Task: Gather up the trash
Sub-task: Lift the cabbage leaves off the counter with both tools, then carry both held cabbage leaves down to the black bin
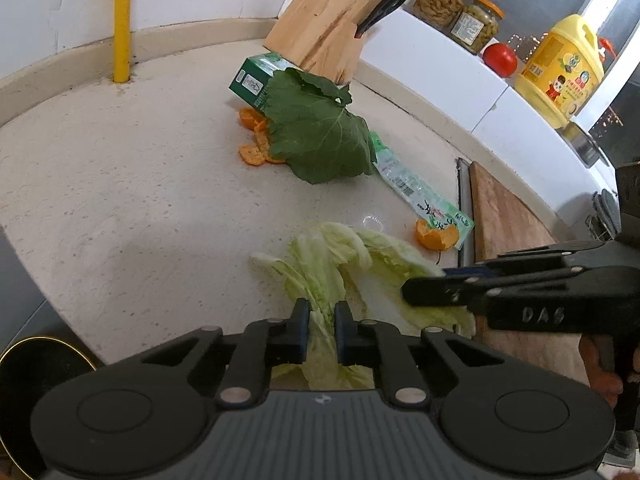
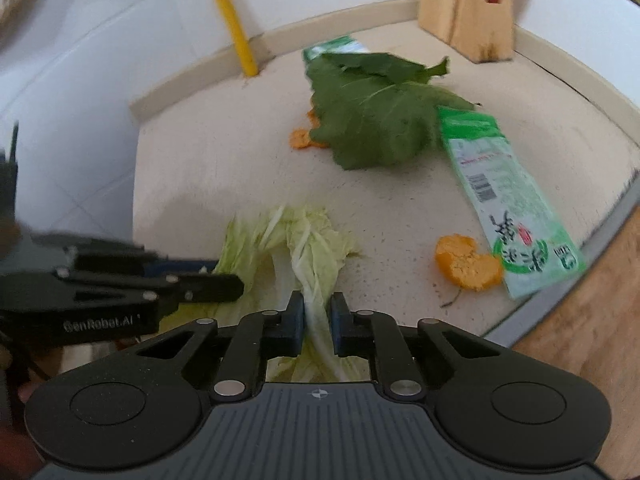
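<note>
The left half of the table [image 1: 120, 200] lies bare and open. Toward the upper centre, a dark green leaf [image 1: 320, 132], orange peel [image 1: 252, 152] and knife block [image 1: 324, 16] crowd the way; a wooden board [image 1: 508, 216] bounds the right.

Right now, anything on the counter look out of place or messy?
Yes. Scraps litter the counter: orange peel, a dark green leaf draped over a green carton, and a flattened wrapper. Both grippers, left and right, pinch the same pale cabbage leaves.
</note>
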Demonstrator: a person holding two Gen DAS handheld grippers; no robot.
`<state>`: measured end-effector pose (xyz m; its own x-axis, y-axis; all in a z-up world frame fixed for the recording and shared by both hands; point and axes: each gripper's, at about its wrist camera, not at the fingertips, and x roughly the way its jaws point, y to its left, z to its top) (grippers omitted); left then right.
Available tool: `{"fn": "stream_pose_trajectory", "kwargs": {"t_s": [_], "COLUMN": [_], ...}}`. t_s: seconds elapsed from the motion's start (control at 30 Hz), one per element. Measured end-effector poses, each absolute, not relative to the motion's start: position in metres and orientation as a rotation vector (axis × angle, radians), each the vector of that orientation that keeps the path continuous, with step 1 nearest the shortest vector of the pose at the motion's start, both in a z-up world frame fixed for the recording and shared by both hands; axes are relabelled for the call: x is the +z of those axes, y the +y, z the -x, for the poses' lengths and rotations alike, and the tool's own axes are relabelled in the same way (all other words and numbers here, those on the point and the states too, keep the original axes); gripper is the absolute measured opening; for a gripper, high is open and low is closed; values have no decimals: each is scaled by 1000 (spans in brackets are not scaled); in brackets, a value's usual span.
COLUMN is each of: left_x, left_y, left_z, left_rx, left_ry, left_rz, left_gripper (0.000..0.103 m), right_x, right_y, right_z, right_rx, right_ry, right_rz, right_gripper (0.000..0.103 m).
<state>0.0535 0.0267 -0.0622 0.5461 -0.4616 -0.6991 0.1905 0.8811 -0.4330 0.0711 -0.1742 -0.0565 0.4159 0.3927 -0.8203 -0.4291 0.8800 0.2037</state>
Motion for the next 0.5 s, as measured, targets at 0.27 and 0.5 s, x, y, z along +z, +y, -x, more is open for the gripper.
{"fn": "stream_pose_trajectory", "kwargs": {"t_s": [0.27, 0.5], "left_x": [-51, -43], "left_y": [40, 51], "left_z": [-53, -51], "left_rx": [-381, -376], "left_ry": [869, 833], "left_rz": [360, 391], "left_gripper": [9, 9], "right_x": [-36, -18], "right_y": [-189, -200], "right_z": [-72, -71], "right_rx": [490, 483], "right_ry": [963, 902], "right_rz": [-69, -154], "right_gripper": [18, 18]}}
